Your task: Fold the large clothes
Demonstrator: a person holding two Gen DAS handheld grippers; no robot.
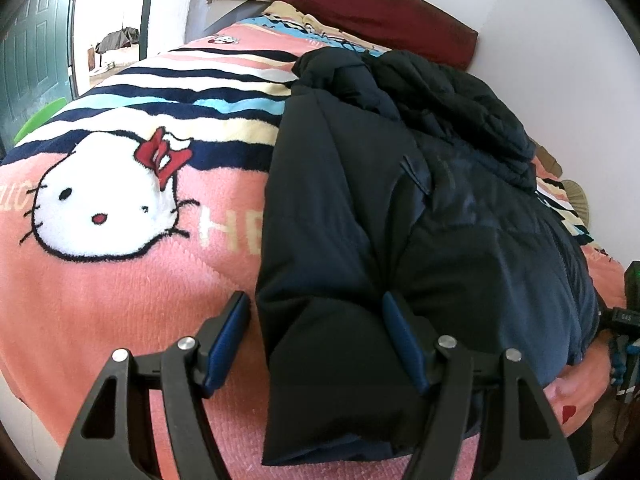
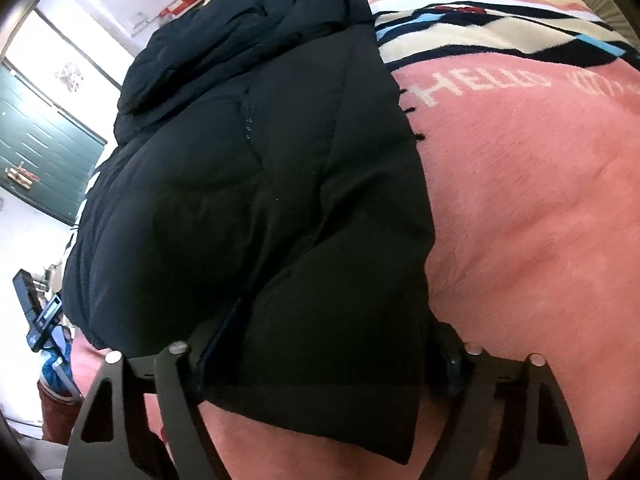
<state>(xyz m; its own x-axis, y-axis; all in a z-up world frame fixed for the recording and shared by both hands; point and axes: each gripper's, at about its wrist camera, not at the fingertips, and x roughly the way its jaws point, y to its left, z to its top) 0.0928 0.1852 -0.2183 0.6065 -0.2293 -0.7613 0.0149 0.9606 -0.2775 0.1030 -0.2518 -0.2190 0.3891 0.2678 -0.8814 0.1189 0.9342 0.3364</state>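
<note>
A bed fills the room, spread with a pink blanket (image 1: 120, 288) carrying a cartoon cat face and dark stripes, a dark red headboard cushion (image 1: 376, 4) against the far wall and a green door (image 1: 32, 52) off to the left. On the blanket lies a big dark puffer jacket (image 1: 400, 200), already doubled into a long bundle; its long axis runs from the near edge of the bed away toward the cushion, with the hood bunched at the far end and the hem nearest the person.

Both tools sit at that near hem, side by side. The left gripper (image 1: 316, 340) stands wide, one blue pad on the blanket just left of the jacket, the other resting in a crease on top, so the left corner of the hem lies between the pads, apparently not yet squeezed. The right gripper (image 2: 324, 356) straddles the hem's right corner, the padded cloth filling the gap and hiding most of both pads; it looks clamped on the fabric.

With both hands equally near the hem, the next fold likely carries it away along the bundle's length
</note>
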